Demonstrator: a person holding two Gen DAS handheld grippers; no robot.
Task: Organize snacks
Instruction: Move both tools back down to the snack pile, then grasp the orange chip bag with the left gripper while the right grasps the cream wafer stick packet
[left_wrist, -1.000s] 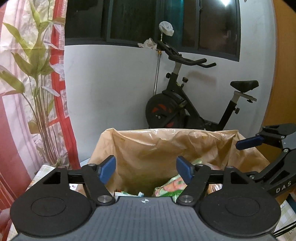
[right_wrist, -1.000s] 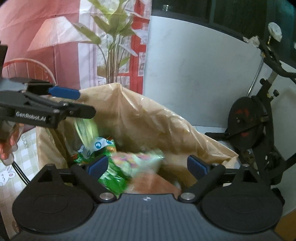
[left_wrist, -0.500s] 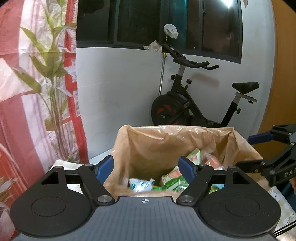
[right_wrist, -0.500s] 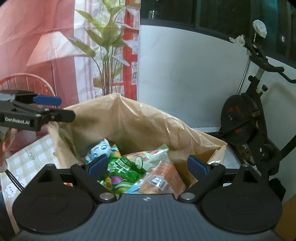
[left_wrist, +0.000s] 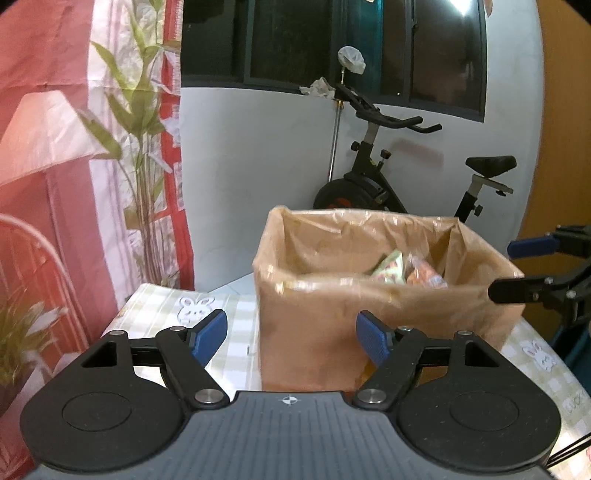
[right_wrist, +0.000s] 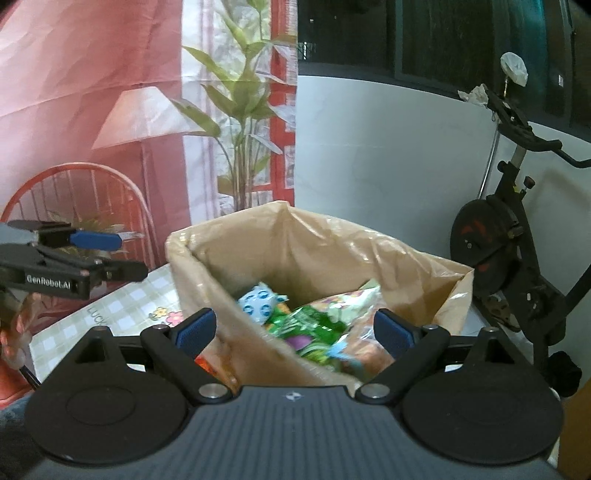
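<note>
One box (right_wrist: 236, 295), two grippers, one exercise bike (left_wrist: 373, 184).

Dim indoor light with a reddish cast. A bright glare spot (left_wrist: 461, 9) sits at 1 o'clock on the dark window (left_wrist: 332, 44). The box (left_wrist: 388, 291) is motion-blurred in both views. Fisheye bending curves walls; corners vignette black.

Black left gripper (left_wrist: 291, 338), blue ribbed pads, silver screws, white "GenRobot.AI" lettering

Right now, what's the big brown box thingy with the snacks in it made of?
The tall brown snack box looks like matte cardboard; stiff flat walls suggest it. A thin clear plastic liner seems to cover it: glossy, crinkled, catching light. The snack packets look like shiny printed plastic film.
</note>
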